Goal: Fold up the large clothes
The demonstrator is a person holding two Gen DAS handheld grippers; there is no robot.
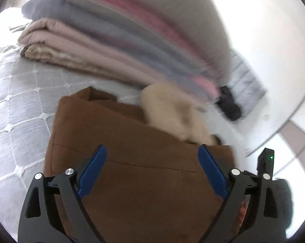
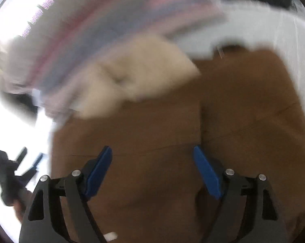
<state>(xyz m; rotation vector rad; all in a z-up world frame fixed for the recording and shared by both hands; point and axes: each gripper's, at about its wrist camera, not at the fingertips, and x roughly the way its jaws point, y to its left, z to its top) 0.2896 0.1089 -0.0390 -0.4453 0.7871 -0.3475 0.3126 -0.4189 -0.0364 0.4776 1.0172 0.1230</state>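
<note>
**Brown garment folded; both grippers over it with nothing held**

The grey quilted bedspread [image 1: 16, 93] lies out to the left of the left gripper and runs on ahead of it, under everything else. Far ahead of that gripper, a stack of folded blankets [image 1: 103, 40] in pink, grey-blue and beige sits on it.

Directly under and in front of both grippers lies the brown garment [image 1: 144, 162], already folded into a compact, roughly rectangular bundle with straight side edges and a crease line across it. From the right wrist view the same brown garment [image 2: 233, 111] shows a second crease running away from the gripper, so more than one fold seems done. A cream fleecy part [image 1: 176, 113], probably its hood or collar lining, sticks out at the far end, ahead and slightly right of the left gripper.

The left gripper [image 1: 152, 168] has its jaws spread wide, nothing between the blue pads. The right gripper [image 2: 153, 170] is likewise wide and empty.

Judged from this, the folding is largely finished; what remains is perhaps tucking the fleecy part, a last fold, or moving the bundle to the stack.
</note>
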